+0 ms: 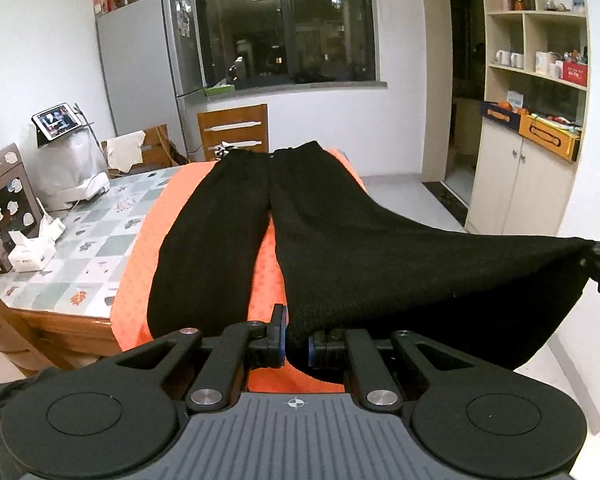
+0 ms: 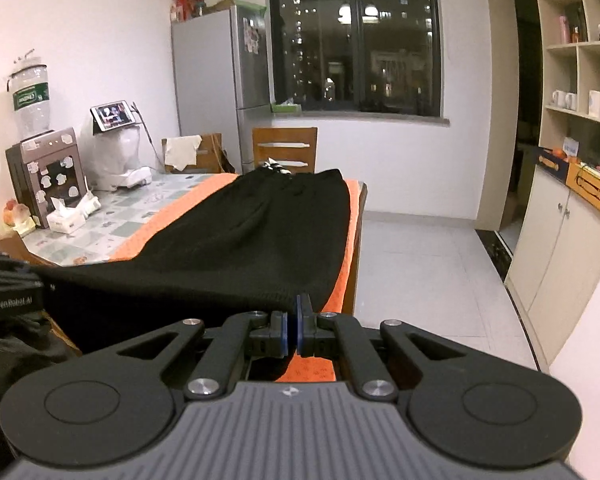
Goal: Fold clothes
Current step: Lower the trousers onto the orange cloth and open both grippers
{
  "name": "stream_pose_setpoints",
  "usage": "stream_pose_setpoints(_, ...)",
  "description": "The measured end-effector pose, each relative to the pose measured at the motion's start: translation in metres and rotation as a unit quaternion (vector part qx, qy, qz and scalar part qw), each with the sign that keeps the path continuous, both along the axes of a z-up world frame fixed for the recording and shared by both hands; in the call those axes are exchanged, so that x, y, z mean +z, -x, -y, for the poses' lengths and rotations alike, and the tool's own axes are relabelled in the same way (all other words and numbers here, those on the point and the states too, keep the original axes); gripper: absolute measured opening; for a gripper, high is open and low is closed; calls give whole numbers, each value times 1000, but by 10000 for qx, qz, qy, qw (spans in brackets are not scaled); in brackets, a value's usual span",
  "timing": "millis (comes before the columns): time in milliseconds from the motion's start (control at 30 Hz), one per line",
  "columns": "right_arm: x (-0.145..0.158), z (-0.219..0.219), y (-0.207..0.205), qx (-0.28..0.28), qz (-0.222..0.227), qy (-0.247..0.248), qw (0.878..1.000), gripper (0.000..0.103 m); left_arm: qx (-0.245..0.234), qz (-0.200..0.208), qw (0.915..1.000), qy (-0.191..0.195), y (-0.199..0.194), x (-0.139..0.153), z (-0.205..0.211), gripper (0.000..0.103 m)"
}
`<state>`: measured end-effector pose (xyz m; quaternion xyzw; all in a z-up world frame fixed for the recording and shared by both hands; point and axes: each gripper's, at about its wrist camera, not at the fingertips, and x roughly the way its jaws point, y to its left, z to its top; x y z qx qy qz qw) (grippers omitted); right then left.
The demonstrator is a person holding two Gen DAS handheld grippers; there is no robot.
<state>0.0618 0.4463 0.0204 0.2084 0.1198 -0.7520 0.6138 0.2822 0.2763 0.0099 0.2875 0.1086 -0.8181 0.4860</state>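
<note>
One pair of black trousers [image 1: 320, 232] on one orange towel [image 1: 160, 236], tabletop [image 1: 100, 240], two grippers, left gripper [image 1: 298, 340] and right gripper [image 2: 292, 330], fingers of each pinching one hem corner.

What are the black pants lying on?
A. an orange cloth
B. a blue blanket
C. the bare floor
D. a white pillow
A: the black pants are spread over an orange cloth that covers the table, while the left gripper and the right gripper each pinch a corner of one leg's hem.
</note>
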Motion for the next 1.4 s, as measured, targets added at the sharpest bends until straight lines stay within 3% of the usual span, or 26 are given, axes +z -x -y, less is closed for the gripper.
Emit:
stream_pose_setpoints(133, -18, -3, -5, 14, -45, -278, 9996, 9, 59, 420, 9978, -501, -2, -39, -10, 24)
stream_pose_setpoints(200, -32, -8, -7, 49, -37, -513, 9987, 13, 83, 646, 9947, -798, -9, -60, -23, 24)
stream_pose_setpoints(433, -64, -31, -7, 96, 46, -947, 9955, 16, 266, 856, 9886, -1213, -32, -83, -51, 29)
stream_pose_setpoints(567, -74, -35, -5, 146, 107, -1034, 9945, 18, 493, 747, 9894, -1146, -39, -71, -51, 31)
stream_pose_setpoints(867, -73, -3, -18, 714, 169, -800, 9941, 33, 681, 320, 9944, -746, -52, -25, -45, 42)
stream_pose_setpoints(967, -69, 13, -29, 963, 129, -672, 9930, 43, 697, 163, 9960, -541, -62, -9, -42, 58)
stream_pose_setpoints(1033, -67, 25, -39, 1111, 87, -584, 9921, 56, 699, 65, 9969, -354, -68, 0, -39, 74)
stream_pose_setpoints(1133, -68, 48, -52, 1273, 204, -519, 9903, 62, 714, -114, 9973, -151, -81, 10, -33, 97)
stream_pose_setpoints(1233, -74, 73, -64, 1443, 404, -446, 9877, 69, 673, -223, 9975, 8, -92, 15, -25, 102)
stream_pose_setpoints(1400, -86, 123, -85, 1809, 439, -449, 9815, 77, 860, -275, 9958, -125, -101, 13, 2, 103)
